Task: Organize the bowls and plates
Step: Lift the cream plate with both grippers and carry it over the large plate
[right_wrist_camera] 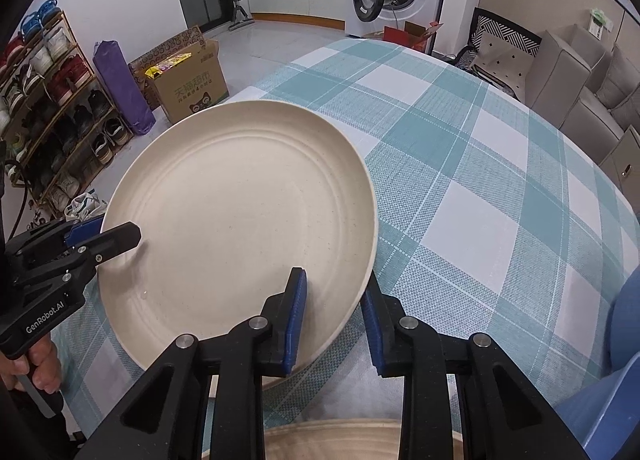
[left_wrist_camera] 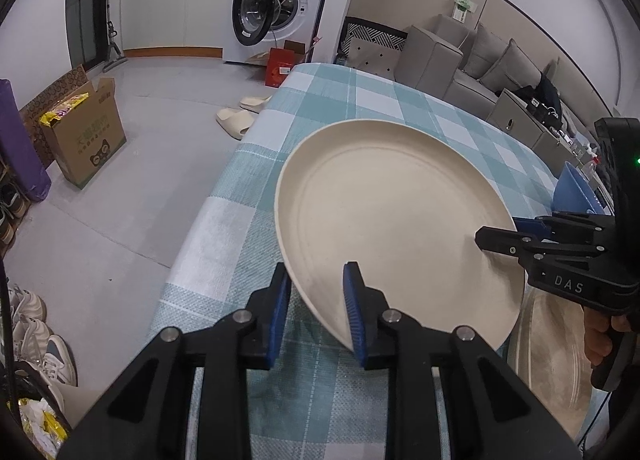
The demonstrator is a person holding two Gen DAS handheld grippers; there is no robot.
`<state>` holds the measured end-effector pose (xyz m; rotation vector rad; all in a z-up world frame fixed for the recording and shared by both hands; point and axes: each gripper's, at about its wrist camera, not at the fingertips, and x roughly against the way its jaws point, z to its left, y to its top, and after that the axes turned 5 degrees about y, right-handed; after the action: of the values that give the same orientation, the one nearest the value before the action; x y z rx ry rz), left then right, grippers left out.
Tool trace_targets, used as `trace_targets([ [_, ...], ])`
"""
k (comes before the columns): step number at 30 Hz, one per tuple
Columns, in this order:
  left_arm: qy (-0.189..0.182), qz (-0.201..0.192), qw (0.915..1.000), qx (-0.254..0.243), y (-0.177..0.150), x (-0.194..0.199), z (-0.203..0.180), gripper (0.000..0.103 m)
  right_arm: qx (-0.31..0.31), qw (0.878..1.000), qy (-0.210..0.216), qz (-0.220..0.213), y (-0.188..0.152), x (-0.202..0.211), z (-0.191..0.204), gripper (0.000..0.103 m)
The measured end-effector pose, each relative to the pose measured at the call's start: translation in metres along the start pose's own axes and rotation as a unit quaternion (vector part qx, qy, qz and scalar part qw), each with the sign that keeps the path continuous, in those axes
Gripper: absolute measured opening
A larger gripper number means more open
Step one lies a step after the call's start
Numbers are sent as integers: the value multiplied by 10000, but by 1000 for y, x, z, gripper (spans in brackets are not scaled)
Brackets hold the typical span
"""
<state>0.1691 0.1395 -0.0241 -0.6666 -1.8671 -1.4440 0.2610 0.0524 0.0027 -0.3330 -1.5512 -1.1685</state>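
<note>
Over the checked surface (right_wrist_camera: 500,163), both the left gripper (left_wrist_camera: 316,312) and the right gripper (right_wrist_camera: 334,320) hold the tilted cream plate (right_wrist_camera: 240,236), fingers straddling its six-o'clock rim.

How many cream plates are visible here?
2: one cream plate held tilted above the table by both grippers, another lying on the tablecloth nearer the person. Others may be hidden.

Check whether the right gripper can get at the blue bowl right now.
Probably not yet: the right gripper has its fingers clamped on the rim of the cream plate. The blue bowl sits to its right with nothing between, so reaching it looks easy after letting go.
</note>
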Motion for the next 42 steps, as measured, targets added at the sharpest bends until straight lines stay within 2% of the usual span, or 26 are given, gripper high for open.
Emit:
trace_targets([
  [21, -281, -215, 9989, -309, 3, 32, -26, 25, -212, 9995, -67, -216, -21, 56, -8, 27],
  [42, -536, -232, 9944, -881, -8, 50, -72, 25, -478, 9977, -327, -357, -75, 112, -18, 28],
])
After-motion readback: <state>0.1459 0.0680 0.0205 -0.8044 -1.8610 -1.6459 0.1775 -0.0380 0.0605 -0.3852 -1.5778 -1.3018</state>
